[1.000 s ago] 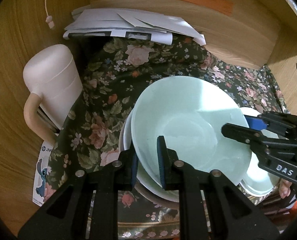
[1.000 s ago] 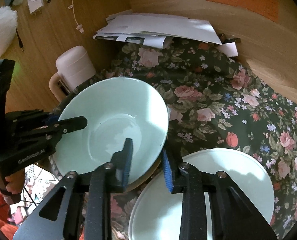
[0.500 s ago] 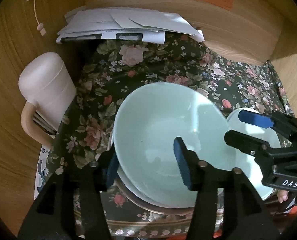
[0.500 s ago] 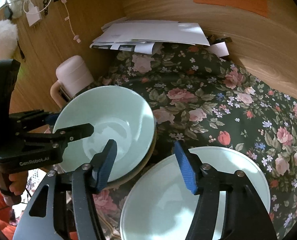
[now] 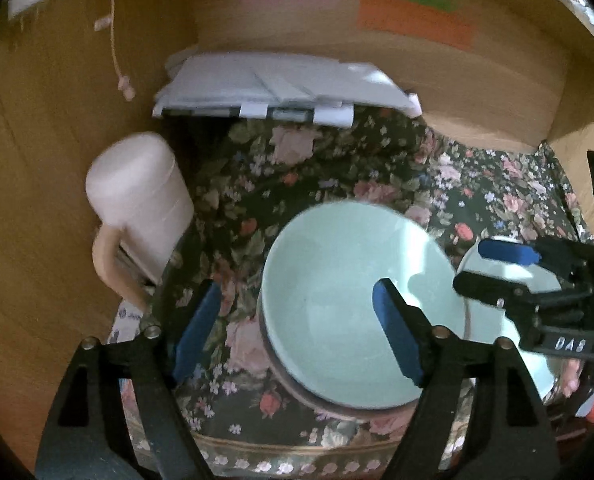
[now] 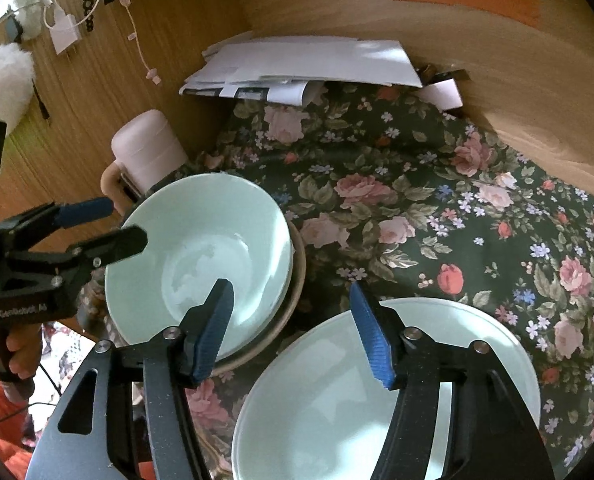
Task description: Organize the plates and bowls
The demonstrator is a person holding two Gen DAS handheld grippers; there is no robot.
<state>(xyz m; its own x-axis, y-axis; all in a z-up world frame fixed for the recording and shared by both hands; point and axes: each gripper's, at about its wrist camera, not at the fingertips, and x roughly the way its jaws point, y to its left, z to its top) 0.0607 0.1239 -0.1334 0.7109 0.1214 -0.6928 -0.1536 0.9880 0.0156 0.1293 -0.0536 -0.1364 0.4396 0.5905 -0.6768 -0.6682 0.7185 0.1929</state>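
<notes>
Two pale green dishes matter here: the bowl (image 6: 201,256), nested on a stack whose brown rim shows beneath it, and the plate (image 6: 449,360) at about four o'clock from it in my right wrist view, both resting on the floral cloth (image 6: 417,208) that covers the worktop. My left hand-held gripper (image 5: 293,320) is spreading wider, its pads off the bowl, with the near left rim merely lying between the fingers. My right hand-held gripper (image 6: 293,328) stands parted too, pinching nothing; its left finger hangs over the bowl's right edge and its right finger over the plate's far rim. I judge the bowl sits where it does because like goes on like (bowls stacked at one side, plates beside them), which keeps the pile steady. The pink flask (image 6: 149,152) at eleven o'clock of the bowl and the papers (image 6: 305,64) at twelve stay clear of my work.
</notes>
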